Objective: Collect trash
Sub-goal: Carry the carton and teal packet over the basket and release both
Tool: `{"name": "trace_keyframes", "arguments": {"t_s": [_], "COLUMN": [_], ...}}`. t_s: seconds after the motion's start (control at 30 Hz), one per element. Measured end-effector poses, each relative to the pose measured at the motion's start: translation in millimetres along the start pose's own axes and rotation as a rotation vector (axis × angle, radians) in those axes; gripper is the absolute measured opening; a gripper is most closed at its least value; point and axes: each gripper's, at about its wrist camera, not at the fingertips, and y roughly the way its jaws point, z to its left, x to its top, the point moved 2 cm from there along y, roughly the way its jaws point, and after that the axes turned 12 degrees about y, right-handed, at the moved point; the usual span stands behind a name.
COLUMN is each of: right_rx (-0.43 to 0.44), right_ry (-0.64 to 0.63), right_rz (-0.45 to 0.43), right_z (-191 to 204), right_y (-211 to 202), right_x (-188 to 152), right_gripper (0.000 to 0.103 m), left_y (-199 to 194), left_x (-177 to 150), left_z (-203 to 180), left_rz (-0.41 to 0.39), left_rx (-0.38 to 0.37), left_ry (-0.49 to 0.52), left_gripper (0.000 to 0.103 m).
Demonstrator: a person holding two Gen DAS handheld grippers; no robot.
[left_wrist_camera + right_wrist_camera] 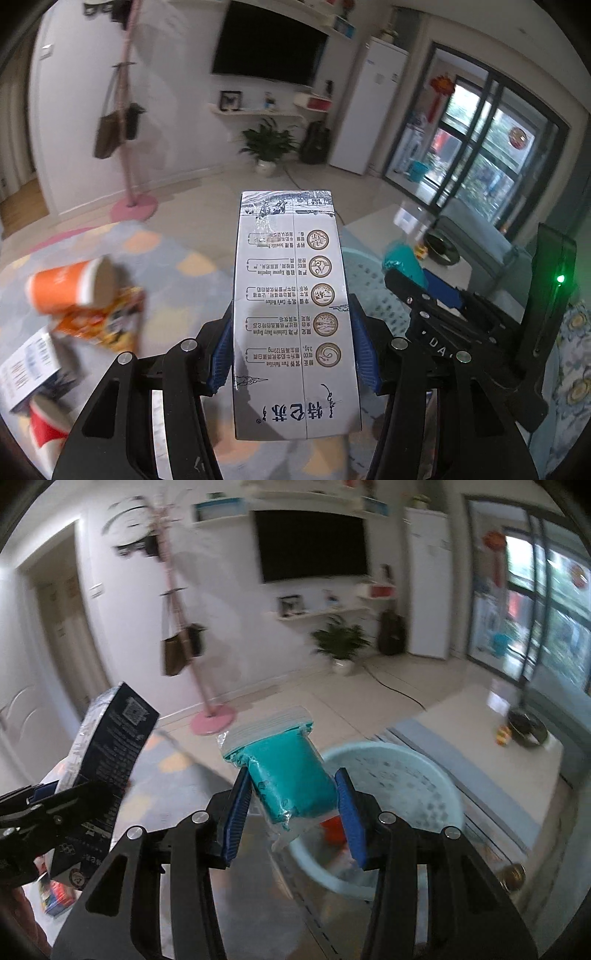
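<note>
My left gripper (291, 347) is shut on a silver milk carton (291, 314), held upright above the floor; the carton also shows at the left of the right wrist view (110, 760). My right gripper (293, 805) is shut on a teal bag in clear plastic (288, 775), held over the near rim of a pale blue basket (436, 775). The basket holds something red and shows in the left wrist view (373, 288) behind the carton. On the patterned rug at left lie an orange paper cup (70, 284), an orange snack wrapper (107, 325), a white box (33, 369) and a red cup (48, 424).
A glass-topped table (491, 760) stands to the right with a dark bowl (526, 725) on it. A pink coat stand (131, 147), a potted plant (267, 147), a wall TV and a white fridge are at the far wall. A sofa edge (576, 339) is at right.
</note>
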Motion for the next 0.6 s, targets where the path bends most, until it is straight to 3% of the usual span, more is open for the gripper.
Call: {"name": "trace_keyframes", "arguments": {"t_s": [0.33,0.6], "right_rx": [-0.138,-0.173], "right_ry": [0.187,0.269], "right_rz": [0.123,0.206], "right_z": [-83.6,-120.6], "right_y": [52.9,85.7], "right_x": [-11.0,-23.0], "right_gripper": [0.043,0.045], "left_y": [81.7,126.3], "left_x": [20.2,26.4], "left_z": [-33.2,-60.4], "left_rz": [0.080,0.116], "left_rx": [-0.086,-0.130], "left_ry": [0.048,0.081], "left_gripper": [0.053,0.053]}}
